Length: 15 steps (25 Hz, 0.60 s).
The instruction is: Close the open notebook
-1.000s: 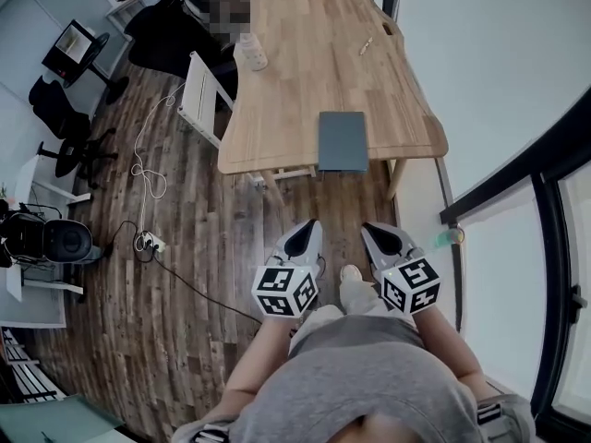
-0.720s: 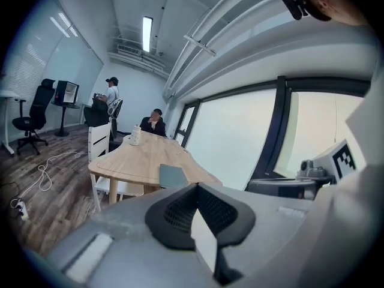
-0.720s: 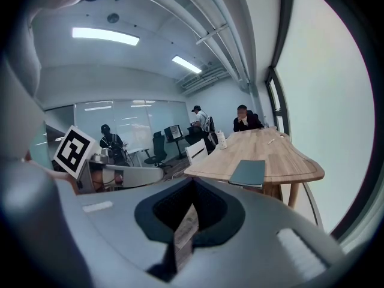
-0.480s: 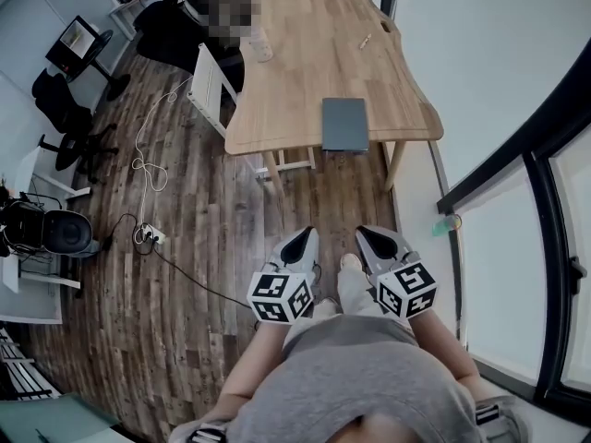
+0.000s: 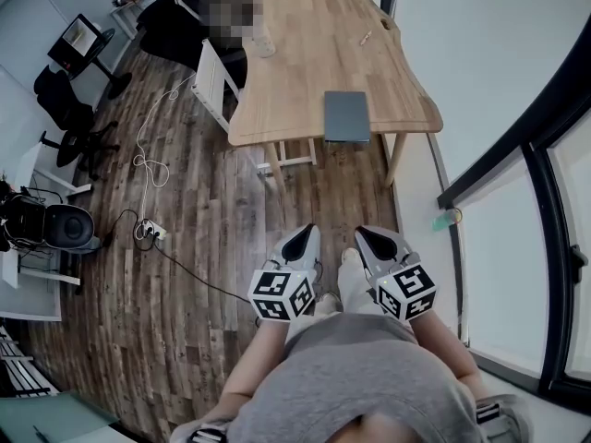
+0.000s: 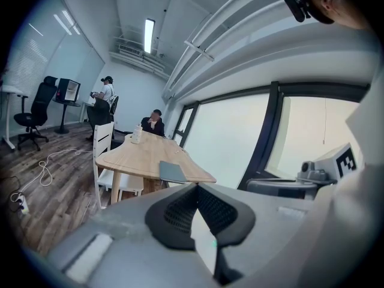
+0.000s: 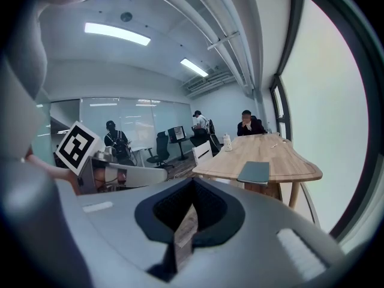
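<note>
The grey notebook lies shut and flat on the wooden worktop, toward the near right corner, its near side reaching the worktop's edge or just past it. Both tools are well apart from it. The left hand-held gripper and the right hand-held gripper sit side by side close to the person's body and point toward the worktop. Each is clenched, pads together on nothing. Between them and the worktop's near edge runs a stretch of plank floor, and the worktop's legs stand under that edge. On the right the room is hemmed in by a pale wall and a dark window frame, with a small green object on the floor at its foot. A white chair stands against the worktop's left side. Farther left a white cable trails across the floor to a power strip. At the far end a bottle and a pen rest on the worktop, where a seated person faces this way.
</note>
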Available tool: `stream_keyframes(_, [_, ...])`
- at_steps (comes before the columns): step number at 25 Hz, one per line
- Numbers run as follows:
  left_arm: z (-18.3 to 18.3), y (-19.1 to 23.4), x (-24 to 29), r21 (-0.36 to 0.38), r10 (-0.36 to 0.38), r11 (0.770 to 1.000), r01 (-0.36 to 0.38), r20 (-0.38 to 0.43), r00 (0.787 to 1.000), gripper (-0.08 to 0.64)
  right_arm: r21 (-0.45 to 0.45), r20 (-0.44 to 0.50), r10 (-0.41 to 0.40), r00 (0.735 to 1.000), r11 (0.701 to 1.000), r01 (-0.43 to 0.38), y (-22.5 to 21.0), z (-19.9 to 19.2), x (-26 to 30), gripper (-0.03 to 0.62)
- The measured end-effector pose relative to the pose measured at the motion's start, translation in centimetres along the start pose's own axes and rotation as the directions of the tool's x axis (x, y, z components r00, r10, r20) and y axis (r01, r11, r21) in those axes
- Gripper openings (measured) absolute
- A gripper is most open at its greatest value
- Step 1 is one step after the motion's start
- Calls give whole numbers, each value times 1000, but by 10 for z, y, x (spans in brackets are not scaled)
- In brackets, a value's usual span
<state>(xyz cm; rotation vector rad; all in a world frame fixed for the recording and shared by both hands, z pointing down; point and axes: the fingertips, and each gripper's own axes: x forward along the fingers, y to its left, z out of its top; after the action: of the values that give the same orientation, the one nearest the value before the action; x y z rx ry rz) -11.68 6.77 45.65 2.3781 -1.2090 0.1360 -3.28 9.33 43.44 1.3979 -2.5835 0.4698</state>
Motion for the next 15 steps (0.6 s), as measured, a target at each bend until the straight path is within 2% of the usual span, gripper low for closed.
stream_keyframes(15, [-1,2,-20,8,14,1000,-14,15,1000,2,11,1,9,1000,1000,-9,11,-4,-3,-2])
